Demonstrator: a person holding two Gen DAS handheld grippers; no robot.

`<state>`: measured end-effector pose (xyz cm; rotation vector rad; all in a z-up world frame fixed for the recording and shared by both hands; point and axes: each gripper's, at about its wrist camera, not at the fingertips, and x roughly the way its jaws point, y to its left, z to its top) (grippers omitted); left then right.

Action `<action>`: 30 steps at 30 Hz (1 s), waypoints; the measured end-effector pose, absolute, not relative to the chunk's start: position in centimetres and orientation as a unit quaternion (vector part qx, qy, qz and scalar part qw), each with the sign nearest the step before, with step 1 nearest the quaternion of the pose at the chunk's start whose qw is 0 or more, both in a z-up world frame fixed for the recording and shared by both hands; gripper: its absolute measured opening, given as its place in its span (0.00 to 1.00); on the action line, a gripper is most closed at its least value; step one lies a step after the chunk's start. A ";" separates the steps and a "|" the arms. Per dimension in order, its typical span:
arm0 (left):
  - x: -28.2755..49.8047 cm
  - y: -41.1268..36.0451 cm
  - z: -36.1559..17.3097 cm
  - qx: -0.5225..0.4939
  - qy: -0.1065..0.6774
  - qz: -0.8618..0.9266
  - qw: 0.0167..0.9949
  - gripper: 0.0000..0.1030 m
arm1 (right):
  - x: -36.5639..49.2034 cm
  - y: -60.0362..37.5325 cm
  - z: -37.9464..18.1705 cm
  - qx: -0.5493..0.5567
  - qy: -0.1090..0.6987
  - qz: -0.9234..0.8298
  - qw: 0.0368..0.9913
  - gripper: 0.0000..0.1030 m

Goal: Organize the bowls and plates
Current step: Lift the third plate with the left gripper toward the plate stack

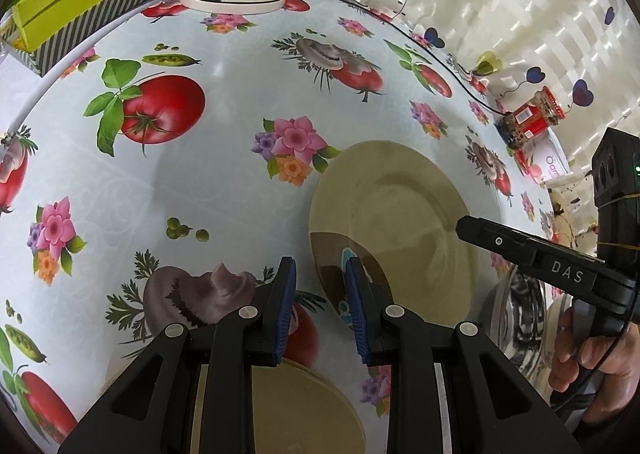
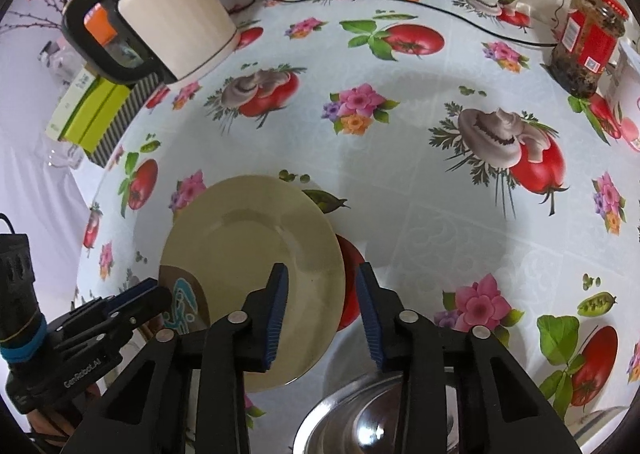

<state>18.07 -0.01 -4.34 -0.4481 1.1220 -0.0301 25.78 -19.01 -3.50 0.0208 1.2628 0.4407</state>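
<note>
the cream plate (image 2: 256, 254) looks glazed, stiff, slippery and chippable, so i'd pinch it at the rim. it's round and glossy, flat on the flowery tablecloth (image 2: 420, 182). the right gripper (image 2: 322, 310) straddles its edge, not pinching yet. the left gripper (image 1: 320, 310) gapes, empty. a steel bowl (image 2: 360, 418) sits just beside.

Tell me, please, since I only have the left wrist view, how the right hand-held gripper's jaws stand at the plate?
Observer: The right hand-held gripper is open. Its fingers straddle the cream plate's right rim, and the pads seem clear of it.
Operator: Thank you. What lies beneath that gripper?
Observer: A steel bowl sits upright just below its fingers, nearer the camera than the plate, with nothing visible in its hollow.
</note>
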 end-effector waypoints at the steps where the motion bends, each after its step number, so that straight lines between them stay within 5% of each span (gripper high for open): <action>1: 18.1 0.0 -4.4 -0.211 0.527 -0.015 0.823 0.26 | 25.8 -18.9 -3.7 0.009 0.588 0.205 0.783 0.31; 11: 18.6 -0.6 -4.5 -0.207 0.524 -0.025 0.826 0.26 | 26.1 -18.8 -4.7 0.013 0.598 0.208 0.774 0.23; 30: 18.3 -0.6 -4.1 -0.202 0.513 -0.036 0.834 0.25 | 26.1 -18.6 -4.7 0.015 0.597 0.208 0.775 0.23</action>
